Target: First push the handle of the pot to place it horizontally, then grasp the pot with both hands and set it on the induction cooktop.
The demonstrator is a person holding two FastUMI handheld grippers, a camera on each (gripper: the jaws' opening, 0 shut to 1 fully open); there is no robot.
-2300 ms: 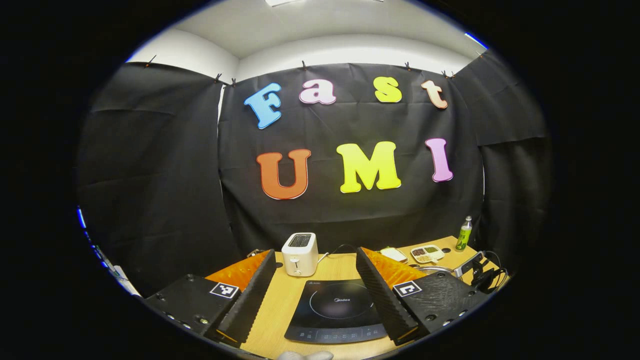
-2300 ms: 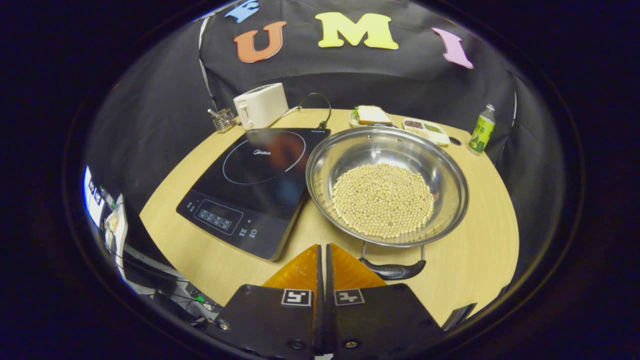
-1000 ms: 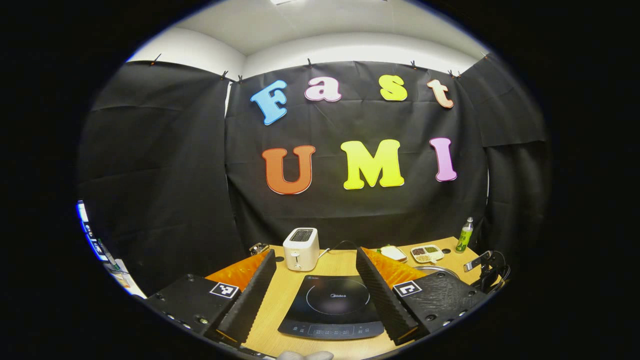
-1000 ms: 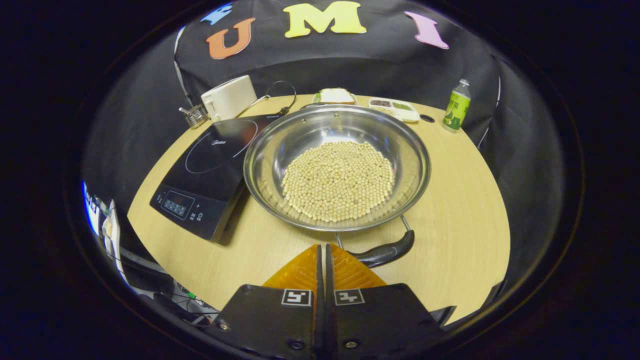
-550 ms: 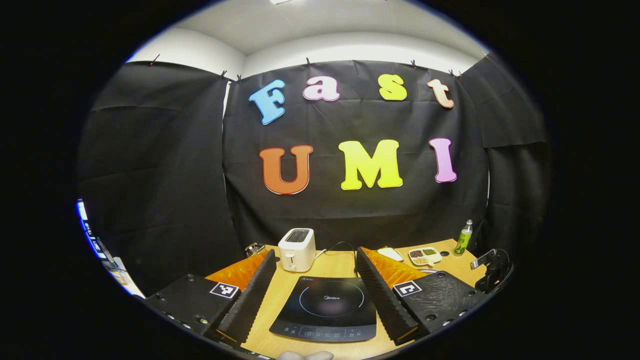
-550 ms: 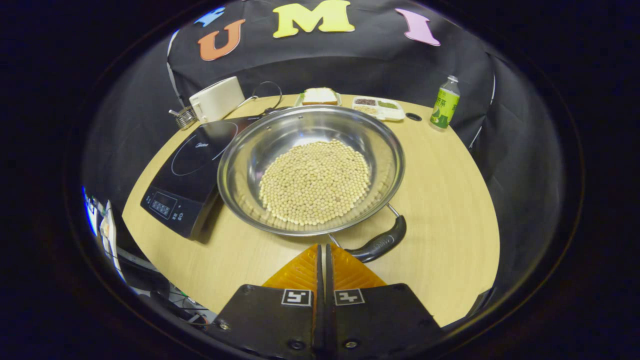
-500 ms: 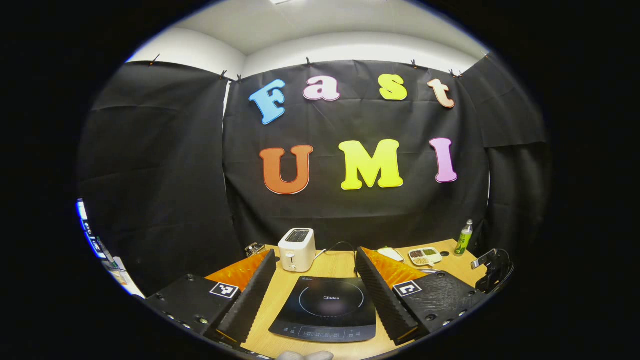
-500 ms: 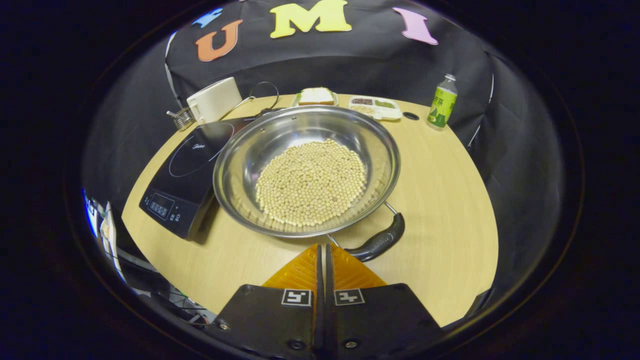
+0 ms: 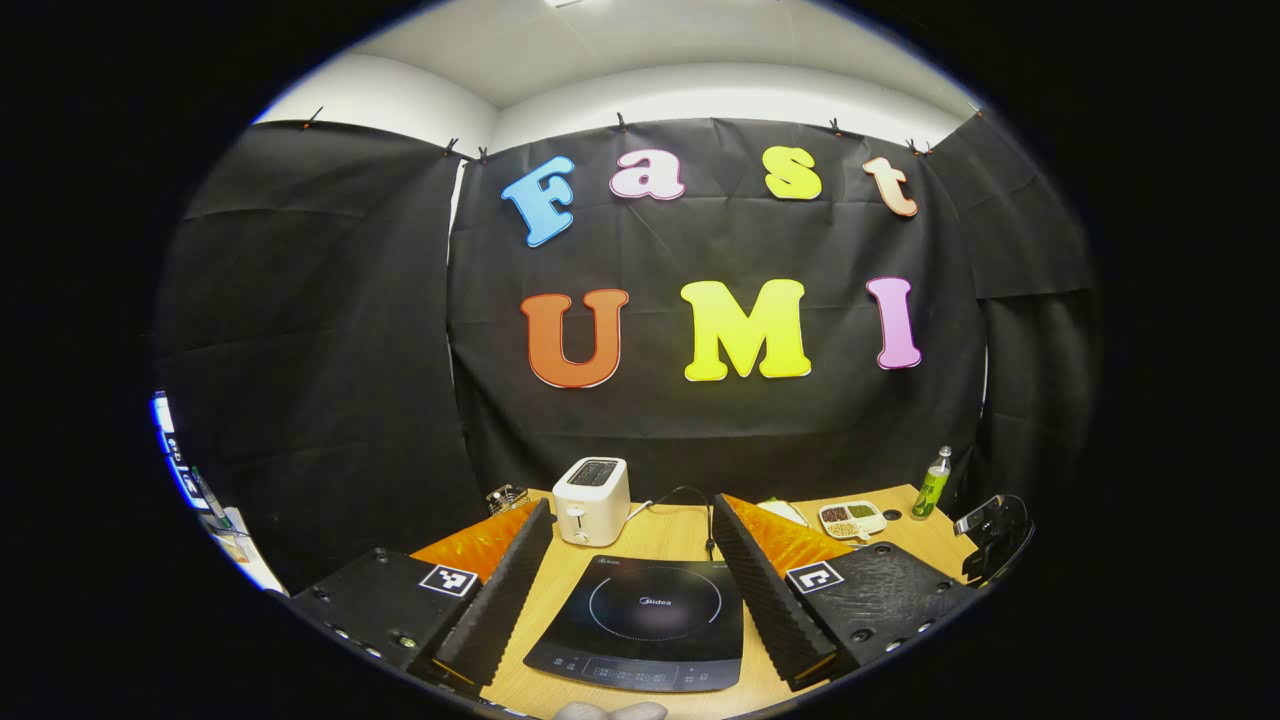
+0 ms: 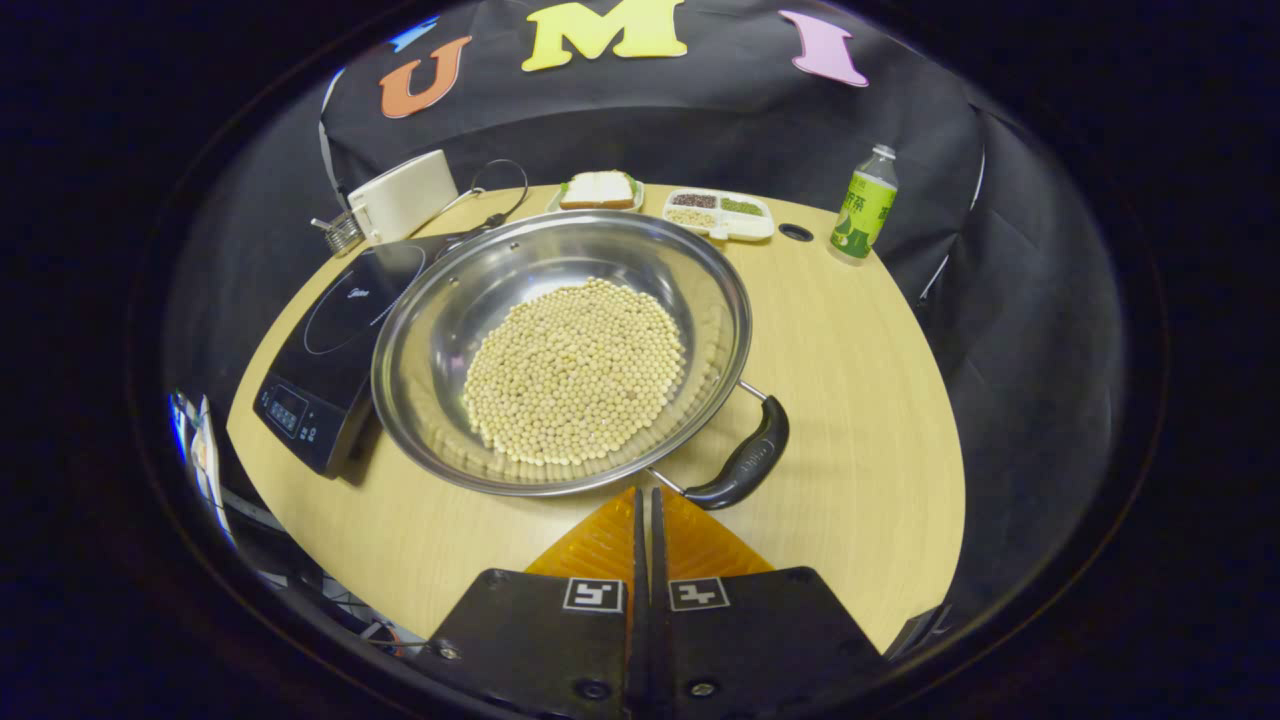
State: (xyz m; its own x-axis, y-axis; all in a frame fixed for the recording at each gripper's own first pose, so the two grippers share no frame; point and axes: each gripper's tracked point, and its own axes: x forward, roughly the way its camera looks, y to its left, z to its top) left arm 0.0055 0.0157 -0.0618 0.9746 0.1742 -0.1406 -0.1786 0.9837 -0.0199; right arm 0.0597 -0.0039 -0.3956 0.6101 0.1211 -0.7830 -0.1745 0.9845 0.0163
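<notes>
Swung round since earlier: pot handle (image 10: 742, 462), now slanting right. Just ahead-right of right gripper (image 10: 645, 500), pressed together; left gripper (image 9: 630, 560) spread, farther off.

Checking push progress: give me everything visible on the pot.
The pot is a wide, shallow pan of shiny metal, holding a flat layer of pale round beans. It sits upright on the wooden table, its left side at or over the edge of the induction cooktop. A dark loop handle on two wire struts sticks out at its near right, angled. The right gripper, shut, is just beside the handle's near strut.
</notes>
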